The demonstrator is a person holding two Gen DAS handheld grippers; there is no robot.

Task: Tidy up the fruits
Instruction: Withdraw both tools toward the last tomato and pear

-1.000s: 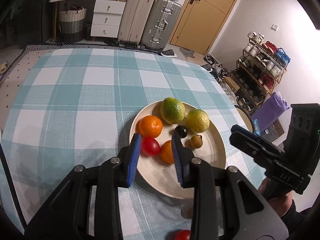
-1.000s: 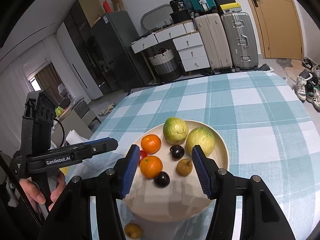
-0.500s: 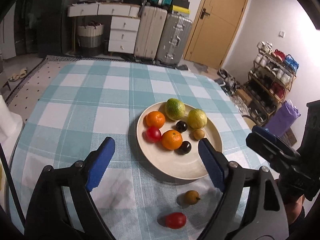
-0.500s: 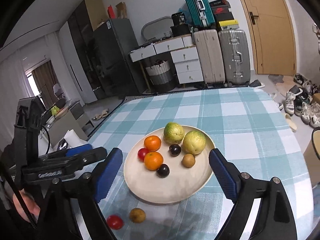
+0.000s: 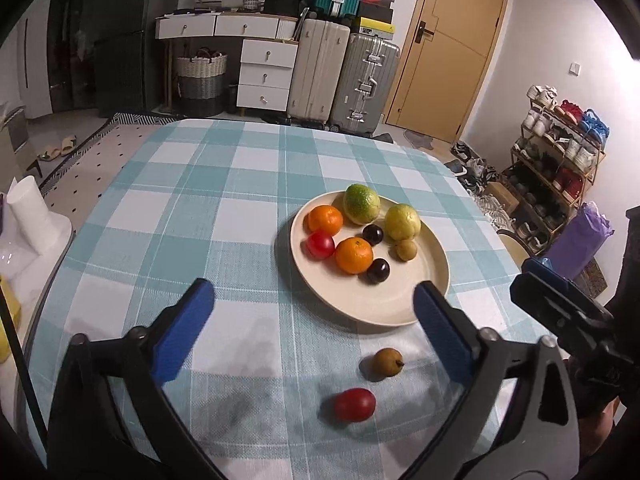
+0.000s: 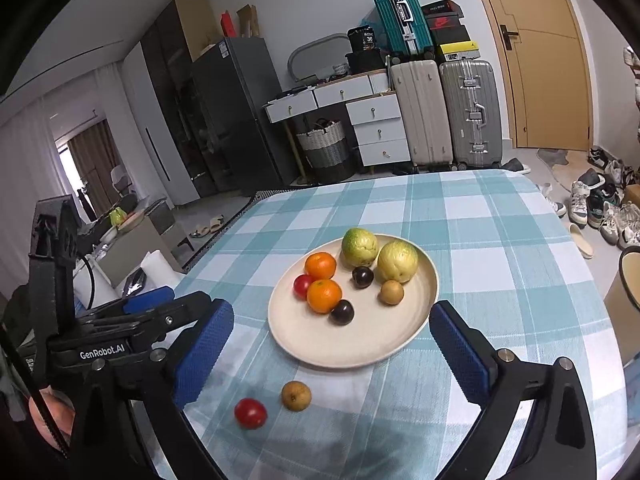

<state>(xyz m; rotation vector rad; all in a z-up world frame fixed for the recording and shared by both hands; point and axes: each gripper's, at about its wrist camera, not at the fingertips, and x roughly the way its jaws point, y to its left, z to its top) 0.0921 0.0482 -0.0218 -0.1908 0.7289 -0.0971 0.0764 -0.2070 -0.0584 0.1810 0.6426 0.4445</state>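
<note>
Both the left gripper (image 5: 312,320) and right gripper (image 6: 332,336) are opening wide, holding nothing. The red tomato (image 5: 355,404) on the cloth could roll away if a finger bumps it.

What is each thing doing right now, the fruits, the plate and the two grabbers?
Plate: on the table, holding eight fruits.
Red tomato: loose on the tablecloth.
Brown fruit: loose on the tablecloth.
Left gripper: fingers opening, empty.
Right gripper: fingers opening, empty.
</note>
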